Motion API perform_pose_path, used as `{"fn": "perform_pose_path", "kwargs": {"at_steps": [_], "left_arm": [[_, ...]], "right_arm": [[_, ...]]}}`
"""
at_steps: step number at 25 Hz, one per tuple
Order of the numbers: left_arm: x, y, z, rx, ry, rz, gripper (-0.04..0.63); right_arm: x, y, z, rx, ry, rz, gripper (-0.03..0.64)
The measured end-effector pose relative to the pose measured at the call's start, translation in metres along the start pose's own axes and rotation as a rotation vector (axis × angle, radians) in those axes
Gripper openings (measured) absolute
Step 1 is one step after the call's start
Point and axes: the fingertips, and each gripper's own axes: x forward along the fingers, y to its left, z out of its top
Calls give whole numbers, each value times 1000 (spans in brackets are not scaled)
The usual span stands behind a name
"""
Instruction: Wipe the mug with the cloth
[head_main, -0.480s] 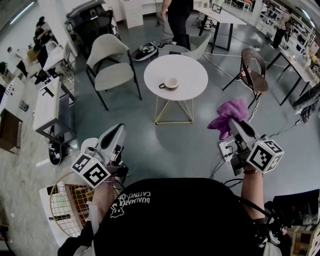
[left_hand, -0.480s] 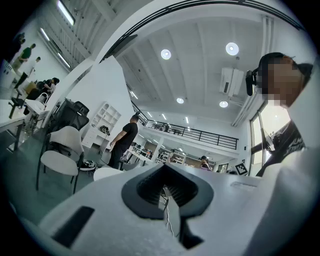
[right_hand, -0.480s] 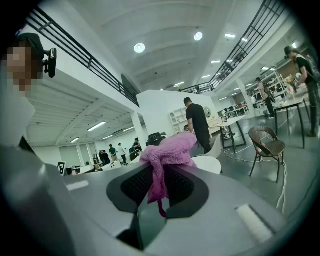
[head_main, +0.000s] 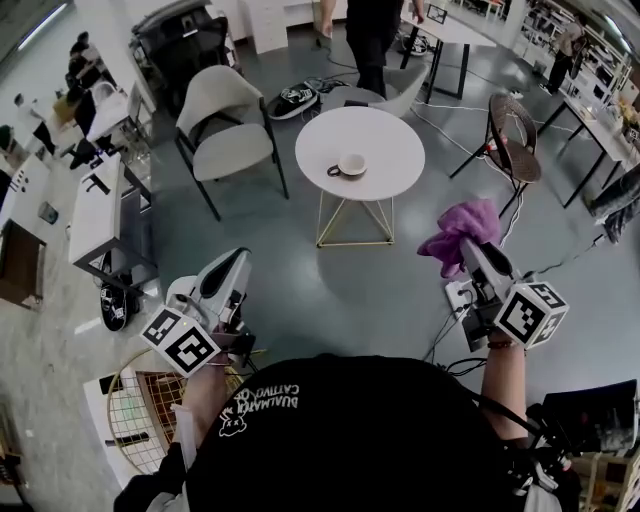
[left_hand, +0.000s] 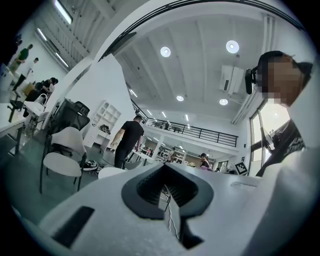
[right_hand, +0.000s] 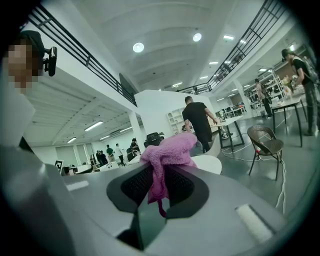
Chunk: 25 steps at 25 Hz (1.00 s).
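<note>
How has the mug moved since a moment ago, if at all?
No. The mug sits at the same spot near the middle of the round white table; both shifted slightly right together in view.

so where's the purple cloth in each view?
Head view: right of centre, cloth bunched at the tip of the right gripper.
Left gripper view: not clearly in it; a tiny purple speck right of centre may be it.
Right gripper view: centre, cloth pinched between the jaws.
Shared landmark: round white table.

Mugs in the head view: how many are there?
1: a white mug near the middle of the round white table. Others farther off would be too small to see.
</note>
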Motion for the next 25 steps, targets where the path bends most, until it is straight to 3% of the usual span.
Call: {"fn": "perform_pose_path", "kwargs": {"at_steps": [12, 25], "left_arm": [[-29, 40, -6, -47, -6, 72, 0], [-2, 80, -12, -96, 19, 98, 0]], "right_arm": [[27, 11, -23, 52, 56, -9, 84], [98, 0, -29, 75, 139, 32, 84]]}}
